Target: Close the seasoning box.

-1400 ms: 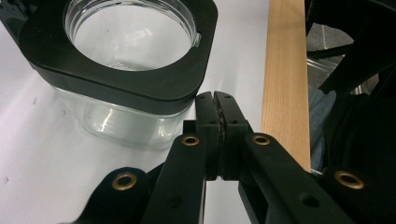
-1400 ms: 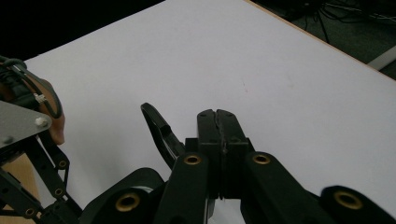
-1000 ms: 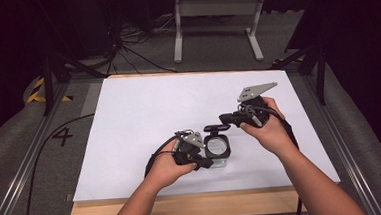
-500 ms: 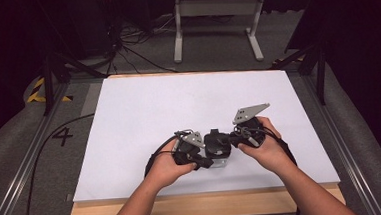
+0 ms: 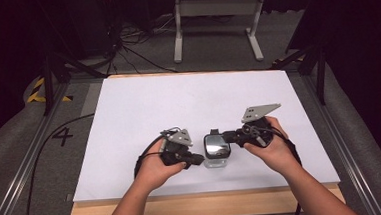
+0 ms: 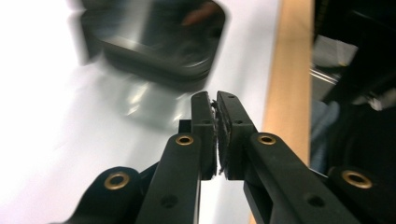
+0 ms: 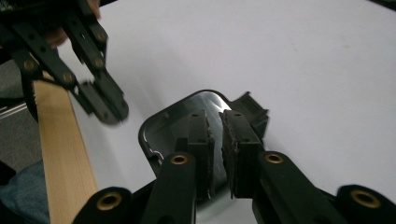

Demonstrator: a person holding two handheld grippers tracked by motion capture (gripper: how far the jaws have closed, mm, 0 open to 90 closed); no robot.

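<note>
**Two grippers let go of the mirror**

One small black-framed mirror lies face up on the white sheet, near the front edge of the table, between the two hands. Its rounded glass reflects the room. A clear part lies under its near side.

Change of state: half a second ago both grippers sat tight against the mirror. One second ago the right gripper was higher and well off to the right.

1. Left gripper: now just beside the mirror's left edge. Its jaws have just been opening. The left gripper view shows them parted by a thin slit with nothing between, and the mirror lying clear ahead of the tips.
2. Right gripper: at the mirror's far right corner. Its jaws have also just been opening. The right gripper view shows a narrow gap, nothing clamped, and the mirror beneath the tips.

Meaning: the mirror is no longer gripped and rests on the sheet by its own weight. The placing step appears complete. Whether the right tips touch the frame cannot be told.
</note>
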